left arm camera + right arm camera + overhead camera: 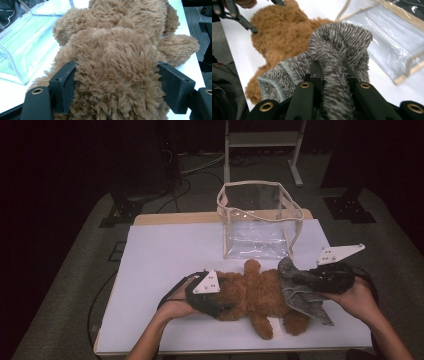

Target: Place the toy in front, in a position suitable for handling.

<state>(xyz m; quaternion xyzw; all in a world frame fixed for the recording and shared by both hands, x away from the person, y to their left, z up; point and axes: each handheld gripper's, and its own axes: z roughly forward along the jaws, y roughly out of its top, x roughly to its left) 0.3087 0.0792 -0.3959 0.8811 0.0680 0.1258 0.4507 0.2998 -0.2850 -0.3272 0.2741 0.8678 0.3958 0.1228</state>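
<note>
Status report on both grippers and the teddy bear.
Left gripper clamped on teddy bear. Right gripper shut on grey knitted garment. Clear bag behind, nothing blocking.

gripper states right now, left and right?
Left gripper: jaws closed on the brown teddy bear, pads pressing into its fur.
Right gripper: jaws shut on the grey knit cloth.

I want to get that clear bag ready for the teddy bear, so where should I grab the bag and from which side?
Take the clear bag by its cream-trimmed top rim, coming down from above at the near edge facing the teddy bear. The bag stands upright with its mouth open, so the stiff trim is a thin edge that tongs can straddle; the clear walls below look too slick and broad to pinch.
</note>
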